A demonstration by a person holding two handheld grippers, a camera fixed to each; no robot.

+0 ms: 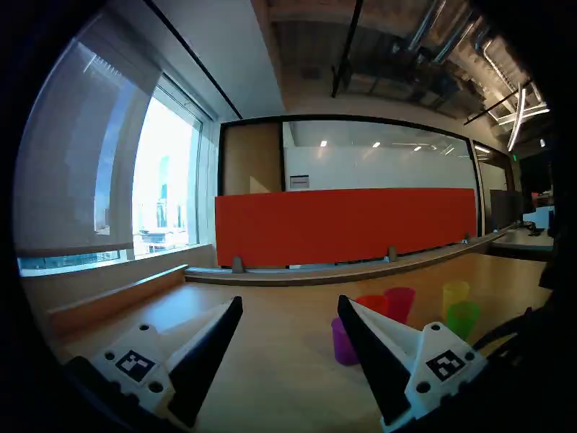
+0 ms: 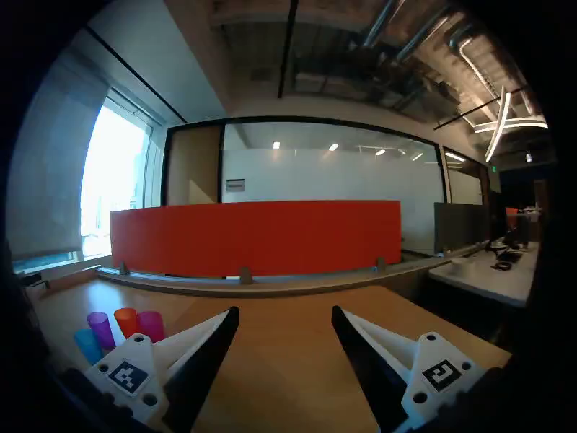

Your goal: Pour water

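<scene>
Looking along the left claw (image 1: 288,299): spread wide, gripping nothing, hanging low over the pale wooden bench (image 1: 288,382). Just past its right-hand finger, a cluster of plastic cups, all upright on the bench. Nearest, the purple cup (image 1: 342,345), partly hidden behind that finger. Behind it, the red cup (image 1: 371,303) and pink cup (image 1: 399,303), side by side. A little apart to the right, the yellow cup (image 1: 455,294) and green cup (image 1: 462,319).

Over to the right claw (image 2: 283,309): likewise spread wide, holding nothing, low over the same bench. Down at lower left beside its finger, a blue cup (image 2: 88,345) with the purple, red and pink ones close behind.

On writing: a square black-and-white code tag (image 1: 135,364) on each finger. Small sign (image 1: 299,182) on the far wall above the red screen (image 1: 346,224), lettering too small to read.
</scene>
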